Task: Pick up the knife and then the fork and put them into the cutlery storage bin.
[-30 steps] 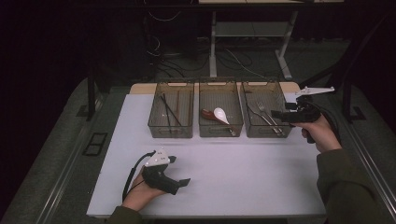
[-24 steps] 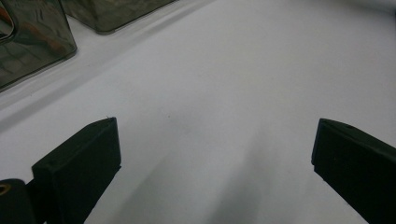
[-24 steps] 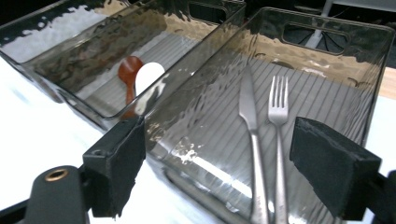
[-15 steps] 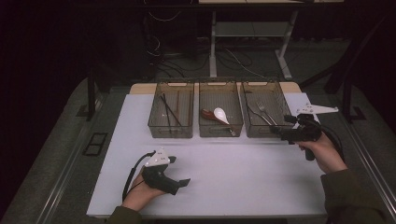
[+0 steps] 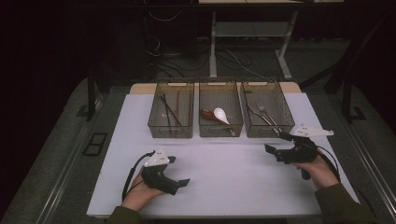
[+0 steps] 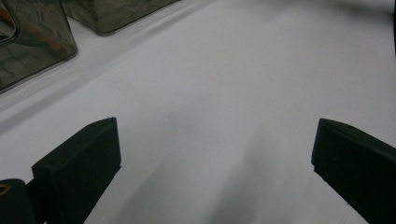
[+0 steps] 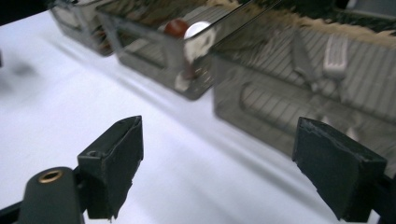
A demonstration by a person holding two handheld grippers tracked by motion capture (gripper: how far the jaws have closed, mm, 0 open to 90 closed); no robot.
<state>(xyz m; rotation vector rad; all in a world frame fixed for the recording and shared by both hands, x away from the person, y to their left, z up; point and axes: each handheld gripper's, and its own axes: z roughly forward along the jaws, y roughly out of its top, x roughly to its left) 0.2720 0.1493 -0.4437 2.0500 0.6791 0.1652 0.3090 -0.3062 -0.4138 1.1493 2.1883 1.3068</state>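
The right claw (image 5: 275, 150) hangs wide open and empty just before the right bin (image 5: 267, 133). The fork (image 5: 262, 109) inside is stiff, light, slippery; grip its handle. Left claw (image 5: 180, 183) open, empty.

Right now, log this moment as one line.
left gripper: open, empty | right gripper: open, empty, before right smoky plastic bin holding metal fork | white table mat

Three clear plastic bins in a row on my white table (image 5: 224, 177), middle bin (image 5: 220, 114) as landmark, chopsticks bin (image 5: 171, 115) left of it, fork bin (image 5: 267, 114) right, white spoon (image 5: 221, 115) inside it, my left gripper (image 5: 182, 183) nearer me leftward, right gripper (image 5: 275, 144) before the fork bin.
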